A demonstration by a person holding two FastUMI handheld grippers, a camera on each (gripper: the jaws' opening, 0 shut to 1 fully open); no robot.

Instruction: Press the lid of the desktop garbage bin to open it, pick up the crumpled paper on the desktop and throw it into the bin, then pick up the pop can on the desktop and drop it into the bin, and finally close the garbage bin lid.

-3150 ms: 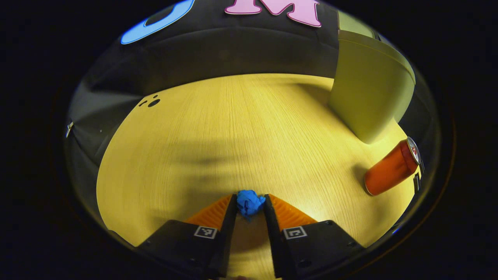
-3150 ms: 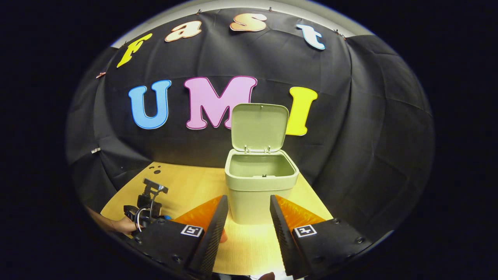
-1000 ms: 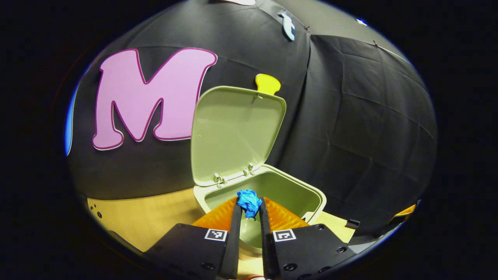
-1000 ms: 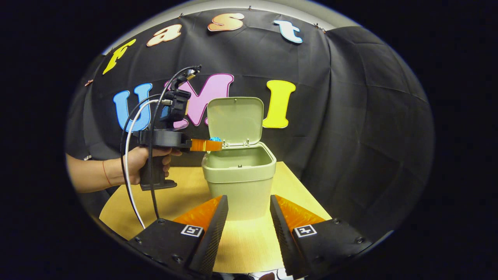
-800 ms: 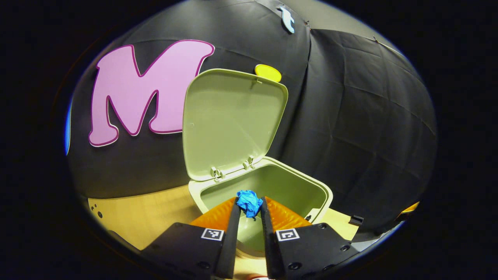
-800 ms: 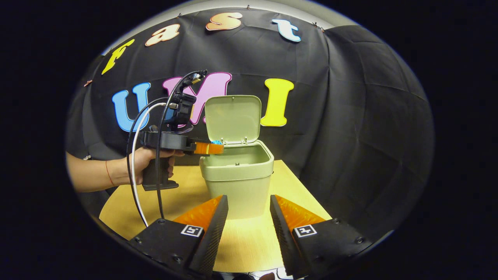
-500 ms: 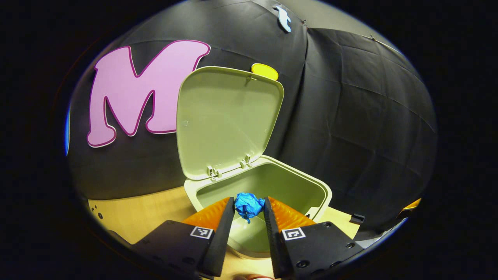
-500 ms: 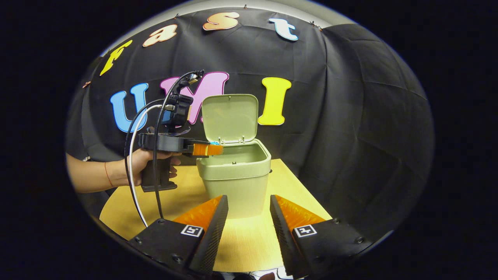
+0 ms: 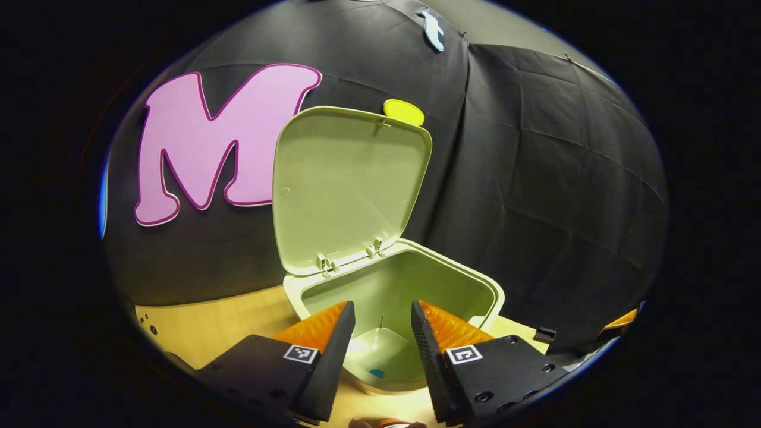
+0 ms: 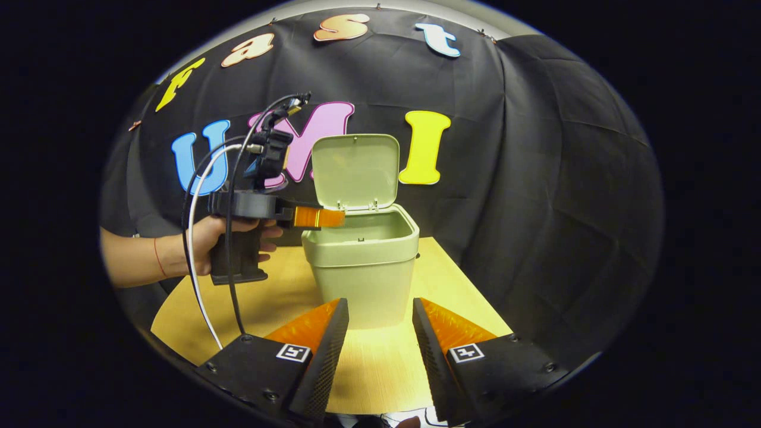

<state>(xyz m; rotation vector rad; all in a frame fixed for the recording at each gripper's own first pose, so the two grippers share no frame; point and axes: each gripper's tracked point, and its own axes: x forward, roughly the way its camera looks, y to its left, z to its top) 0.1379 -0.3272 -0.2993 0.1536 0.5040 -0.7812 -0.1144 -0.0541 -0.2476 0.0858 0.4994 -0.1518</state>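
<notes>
Paper, a light soft blue crumpled scrap point(image 9: 377, 373), lies inside the pale green plastic bin point(image 9: 487, 289) beneath the left gripper point(image 9: 382, 312), whose fingers stand apart and empty.

One garbage bin point(image 9: 452, 279) on one worktop point(image 10: 279, 300), around 12 o'clock from the right camera. One lid point(image 9: 348, 184), hinged up. Two hinge clips at the lid's base. One crumpled paper scrap point(image 9: 377, 373), blue, on the bin floor, about 6 o'clock in the left gripper view. Two hand-held grippers: left hand-held gripper point(image 9: 381, 333), two fingers spread apart; right hand-held gripper point(image 10: 374, 333), two fingers spread apart. One person's hand point(image 10: 205, 238) at about 9 o'clock in the right gripper view. Two cables point(image 10: 199, 196), one white and one black. Two square markers per gripper.
</notes>
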